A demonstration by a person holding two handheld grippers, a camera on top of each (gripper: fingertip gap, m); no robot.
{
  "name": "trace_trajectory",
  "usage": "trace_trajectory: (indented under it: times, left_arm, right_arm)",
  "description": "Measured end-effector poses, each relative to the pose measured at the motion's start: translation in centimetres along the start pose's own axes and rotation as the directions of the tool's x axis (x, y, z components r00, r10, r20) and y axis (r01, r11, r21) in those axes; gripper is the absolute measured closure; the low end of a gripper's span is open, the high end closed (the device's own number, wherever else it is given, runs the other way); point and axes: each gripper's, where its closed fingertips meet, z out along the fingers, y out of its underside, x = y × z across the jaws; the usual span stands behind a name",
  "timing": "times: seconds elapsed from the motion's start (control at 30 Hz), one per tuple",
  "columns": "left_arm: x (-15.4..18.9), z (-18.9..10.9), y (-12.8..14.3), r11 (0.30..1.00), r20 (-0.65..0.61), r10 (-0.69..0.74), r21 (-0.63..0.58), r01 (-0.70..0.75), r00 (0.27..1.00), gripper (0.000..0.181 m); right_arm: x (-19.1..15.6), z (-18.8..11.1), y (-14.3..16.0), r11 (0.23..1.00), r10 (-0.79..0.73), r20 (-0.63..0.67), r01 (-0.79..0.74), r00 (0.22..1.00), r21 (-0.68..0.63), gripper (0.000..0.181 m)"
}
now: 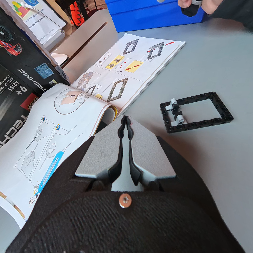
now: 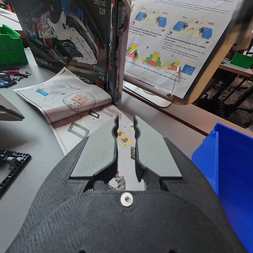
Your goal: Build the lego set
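A black rectangular lego frame (image 1: 197,111) with light grey and black connectors fitted across one short end lies flat on the grey table, to the right of my left gripper (image 1: 126,118). That gripper is shut and empty, above the table by the open instruction booklet (image 1: 123,71). My right gripper (image 2: 126,117) is open and empty, hovering over the booklet (image 2: 76,126). The frame's corner (image 2: 12,165) shows at the left edge of the right wrist view. Loose lego pieces (image 2: 9,78) lie in a pile at the far left.
The black set box (image 2: 71,41) stands upright behind the booklet. A printed sheet on a stand (image 2: 168,45) is to its right. A blue bin (image 2: 230,171) sits at the right, a green bin (image 2: 11,46) at the far left. A person's hand (image 1: 198,5) is over the blue bin (image 1: 150,15). The left gripper's tips are roughly 20 centimeters from the right gripper's.
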Motion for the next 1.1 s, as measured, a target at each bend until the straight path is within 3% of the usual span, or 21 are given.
trace_trajectory:
  times: [0.53,0.77,0.9,1.1]
  left_arm:
    - [-0.1,0.1,0.3,1.000,0.002,-0.010,-0.021,0.010,1.000,0.181]
    - [-0.7,-1.2,1.1,0.996,0.125,-0.054,-0.061,0.062,0.991,0.181]
    - [-0.2,-5.4,1.2,0.978,0.199,-0.199,-0.020,0.207,0.960,0.180]
    - [-4.8,-17.5,8.5,0.856,0.449,-0.374,-0.170,0.489,0.811,0.157]
  right_arm:
    - [-1.9,0.5,0.1,1.000,-0.005,0.076,0.005,0.997,-0.009,0.179]
    - [-5.1,1.8,1.3,0.999,0.012,0.181,-0.004,0.983,-0.045,0.181]
    - [-6.2,2.0,1.5,0.999,-0.002,0.218,0.013,0.976,-0.048,0.181]
    - [-7.0,2.0,1.0,1.000,0.007,0.258,0.000,0.966,-0.028,0.181]
